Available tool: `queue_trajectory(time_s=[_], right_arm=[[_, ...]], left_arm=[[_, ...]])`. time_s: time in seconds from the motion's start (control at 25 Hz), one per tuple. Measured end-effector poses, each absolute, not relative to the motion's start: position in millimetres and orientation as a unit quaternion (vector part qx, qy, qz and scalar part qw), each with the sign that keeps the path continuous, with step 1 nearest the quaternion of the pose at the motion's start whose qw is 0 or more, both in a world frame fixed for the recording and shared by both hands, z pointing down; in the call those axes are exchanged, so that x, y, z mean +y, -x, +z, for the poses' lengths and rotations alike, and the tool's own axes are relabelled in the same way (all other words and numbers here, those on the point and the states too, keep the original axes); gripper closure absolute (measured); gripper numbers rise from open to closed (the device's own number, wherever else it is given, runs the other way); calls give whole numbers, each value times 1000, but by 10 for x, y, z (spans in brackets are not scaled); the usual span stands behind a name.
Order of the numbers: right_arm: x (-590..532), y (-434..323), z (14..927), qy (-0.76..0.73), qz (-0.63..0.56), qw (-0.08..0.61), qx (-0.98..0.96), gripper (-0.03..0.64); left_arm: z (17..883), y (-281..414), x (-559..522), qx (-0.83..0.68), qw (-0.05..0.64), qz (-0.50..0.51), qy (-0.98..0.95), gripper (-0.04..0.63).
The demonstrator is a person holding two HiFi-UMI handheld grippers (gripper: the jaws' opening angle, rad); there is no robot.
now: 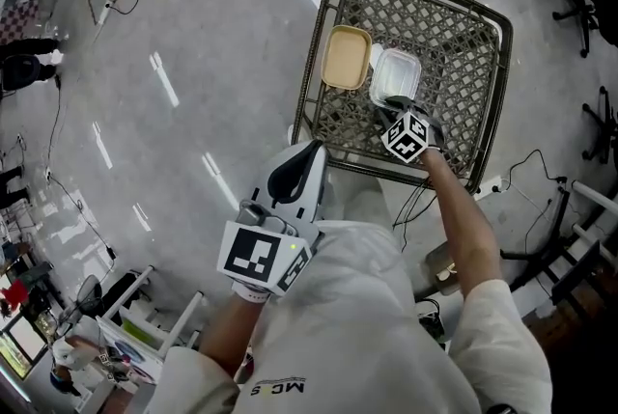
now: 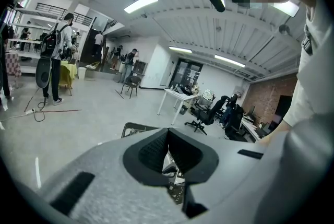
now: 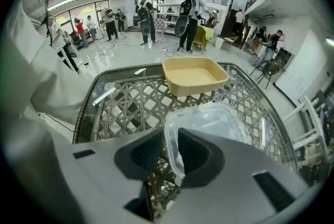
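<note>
One clear container (image 3: 214,121) in right tool (image 3: 169,138); one beige tray (image 3: 194,75).

Layout as I see it from the head view. The tray (image 1: 347,57) lies on the table (image 1: 463,103), near its left edge. The container (image 1: 395,76) lies just right of the tray. My right gripper (image 1: 398,105) stands before the container, its jaws set on the near rim. My left gripper (image 1: 294,173) hangs off the table, before its near left corner.
</note>
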State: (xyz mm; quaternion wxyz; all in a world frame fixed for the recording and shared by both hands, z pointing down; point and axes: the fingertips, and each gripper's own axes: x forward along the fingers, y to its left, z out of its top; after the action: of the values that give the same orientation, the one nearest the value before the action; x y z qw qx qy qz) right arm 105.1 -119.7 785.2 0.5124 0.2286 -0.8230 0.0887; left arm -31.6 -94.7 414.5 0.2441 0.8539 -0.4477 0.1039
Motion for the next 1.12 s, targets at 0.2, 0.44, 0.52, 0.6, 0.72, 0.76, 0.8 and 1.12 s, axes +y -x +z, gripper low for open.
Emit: queue_trajectory(time_s=[0.2, 0.44, 0.52, 0.6, 0.72, 0.76, 0.8, 1.12], right_arm=[[-1165, -1082, 8023, -211, 79, 536, -814, 503], [-1141, -1090, 8095, -189, 69, 551, -810, 482], [-1119, -1072, 8095, -185, 67, 551, -811, 503], [-1104, -1066, 8093, -187, 69, 548, -812, 514], [-1088, -1064, 8114, -189, 69, 550, -810, 532], [-1089, -1062, 8125, -188, 67, 553, -809, 536], [-1092, -1060, 8131, -187, 65, 556, -807, 538], [-993, -1132, 8078, -209, 80, 552, -804, 549]], left_arm=[[4146, 297, -924, -446, 245, 107, -854, 571], [4160, 352, -893, -450, 247, 112, -851, 571], [4168, 355, -883, -451, 248, 113, -850, 571], [4162, 340, -881, -451, 248, 112, -850, 571], [4158, 310, -887, -449, 246, 110, -852, 571], [4158, 302, -891, -448, 245, 110, -853, 571], [4157, 298, -896, -448, 244, 110, -853, 571], [4091, 320, -889, -451, 237, 109, -854, 571]])
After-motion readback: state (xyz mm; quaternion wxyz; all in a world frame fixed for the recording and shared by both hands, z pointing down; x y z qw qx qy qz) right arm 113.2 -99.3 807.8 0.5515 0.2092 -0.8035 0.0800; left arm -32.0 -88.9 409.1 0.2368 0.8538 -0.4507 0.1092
